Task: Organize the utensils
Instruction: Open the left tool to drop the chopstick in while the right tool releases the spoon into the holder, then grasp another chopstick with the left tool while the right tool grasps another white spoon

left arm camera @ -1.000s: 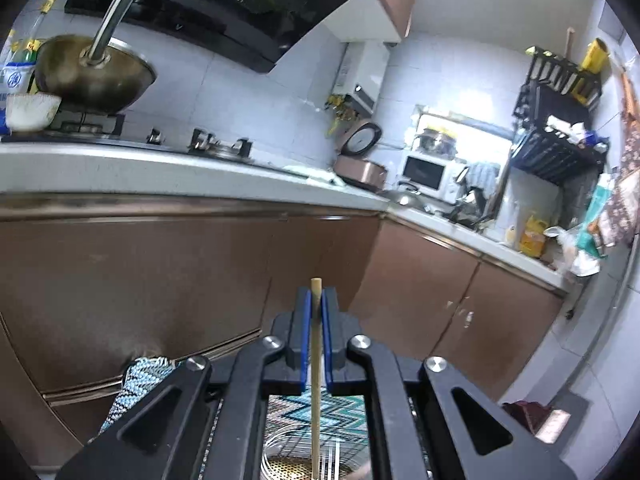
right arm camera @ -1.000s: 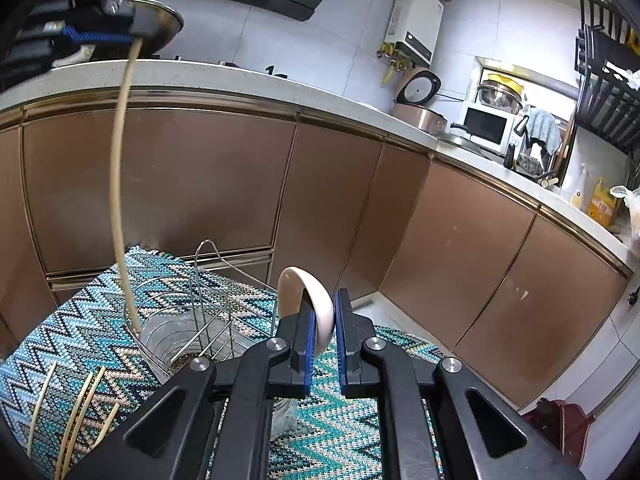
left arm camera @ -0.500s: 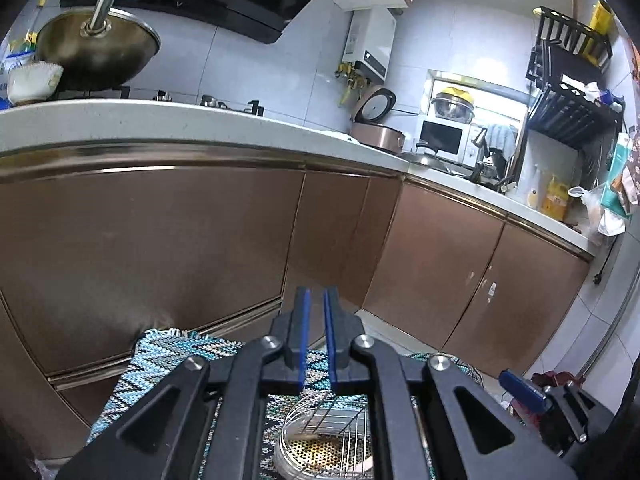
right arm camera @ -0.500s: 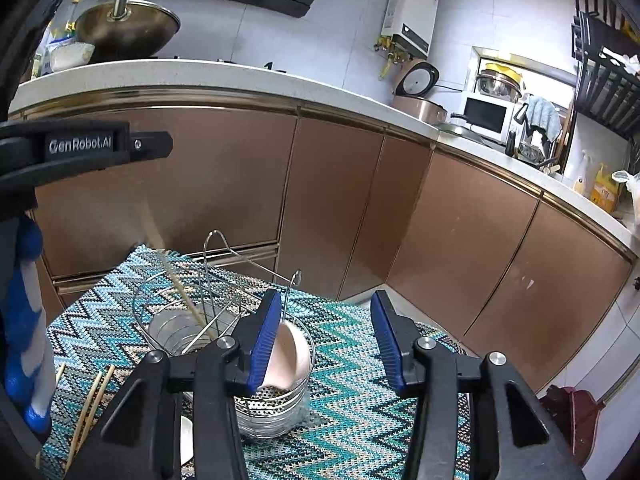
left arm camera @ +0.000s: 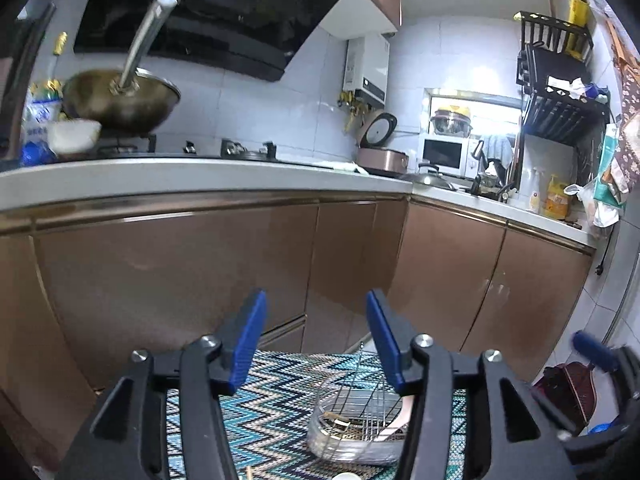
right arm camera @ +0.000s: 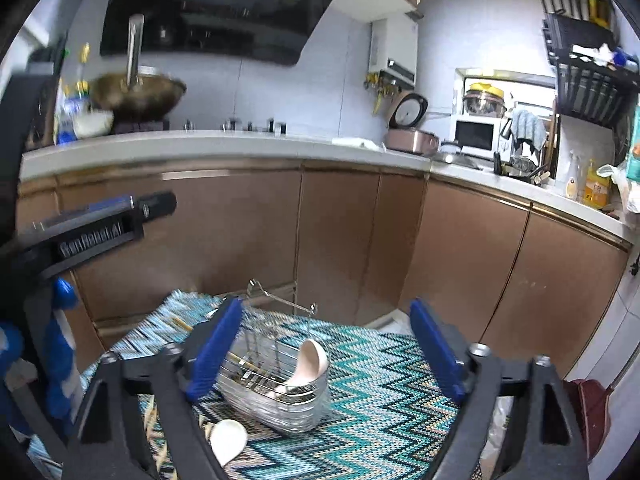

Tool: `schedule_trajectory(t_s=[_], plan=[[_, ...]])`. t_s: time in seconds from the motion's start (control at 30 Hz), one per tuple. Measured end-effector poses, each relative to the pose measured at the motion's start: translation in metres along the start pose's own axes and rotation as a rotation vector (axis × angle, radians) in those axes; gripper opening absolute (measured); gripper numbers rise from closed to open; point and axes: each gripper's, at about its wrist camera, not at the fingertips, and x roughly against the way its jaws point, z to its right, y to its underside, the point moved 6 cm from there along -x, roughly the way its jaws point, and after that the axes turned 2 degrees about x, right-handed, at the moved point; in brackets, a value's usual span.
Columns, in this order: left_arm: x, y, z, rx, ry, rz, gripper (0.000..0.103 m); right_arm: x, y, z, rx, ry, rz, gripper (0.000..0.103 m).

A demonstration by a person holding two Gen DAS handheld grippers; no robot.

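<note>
1. Brown cabinet doors point(right arm camera: 340, 240) are seen close behind the zigzag mat point(right arm camera: 384, 392), closing off the far side; the mat's right part is bare, with room left there.
2. Both tongs are held above the mat. The left gripper point(left arm camera: 316, 344) is spread wide with nothing between its blue pads point(left arm camera: 248, 340), and the right gripper point(right arm camera: 326, 352) is spread wide as well, also without a load.
3. A wire utensil holder point(right arm camera: 276, 380) is found on the mat below and between the right gripper's fingers, tilted in that view. A pale ceramic spoon point(right arm camera: 308, 364) is leaned inside at its right end, and a bamboo chopstick point(right arm camera: 244, 364) is lain across its left part.
4. In the left wrist view the same holder point(left arm camera: 356, 424) is seen under the right finger of that gripper.
5. A second white spoon point(right arm camera: 228, 440) is lain on the mat just in front of the holder, outside it.
6. Loose chopsticks point(right arm camera: 182, 325) are seen on the mat behind the holder's left side, partly hidden by a finger.
7. A wok point(left arm camera: 120, 100) is set on the stove on the counter point(left arm camera: 200, 176) above, well apart from the mat.
</note>
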Motion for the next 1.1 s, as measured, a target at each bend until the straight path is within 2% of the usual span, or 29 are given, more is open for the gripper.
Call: schedule_trajectory(t_s=[0.03, 0.33, 0.53, 0.7, 0.77, 0.87, 1.03, 1.1], plan=[[0.006, -0.001, -0.001, -0.005, -0.005, 0.007, 0.052, 0.011, -0.003, 0.0, -0.008, 0.001, 0.025, 0.103], [0.066, -0.009, -0.006, -0.045, -0.033, 0.069, 0.064, 0.075, -0.017, 0.01, -0.048, 0.026, 0.135, 0.103], [0.094, -0.008, -0.009, -0.098, -0.056, 0.073, 0.07, 0.111, -0.021, 0.015, -0.08, 0.001, 0.196, 0.103], [0.105, -0.004, -0.022, -0.064, -0.023, 0.05, 0.07, 0.132, -0.013, 0.015, -0.09, -0.054, 0.199, 0.103], [0.103, 0.0, -0.033, -0.033, -0.013, 0.013, 0.07, 0.134, -0.006, 0.017, -0.093, -0.081, 0.18, 0.103], [0.086, 0.015, -0.052, -0.001, -0.008, -0.09, 0.07, 0.133, 0.012, 0.025, -0.094, -0.073, 0.127, 0.103], [0.05, 0.062, -0.068, 0.012, 0.032, -0.322, 0.07, 0.113, 0.049, 0.042, -0.156, -0.093, -0.006, 0.102], [0.037, 0.081, -0.071, 0.032, 0.048, -0.409, 0.069, 0.096, 0.072, 0.048, -0.193, -0.12, -0.089, 0.092]])
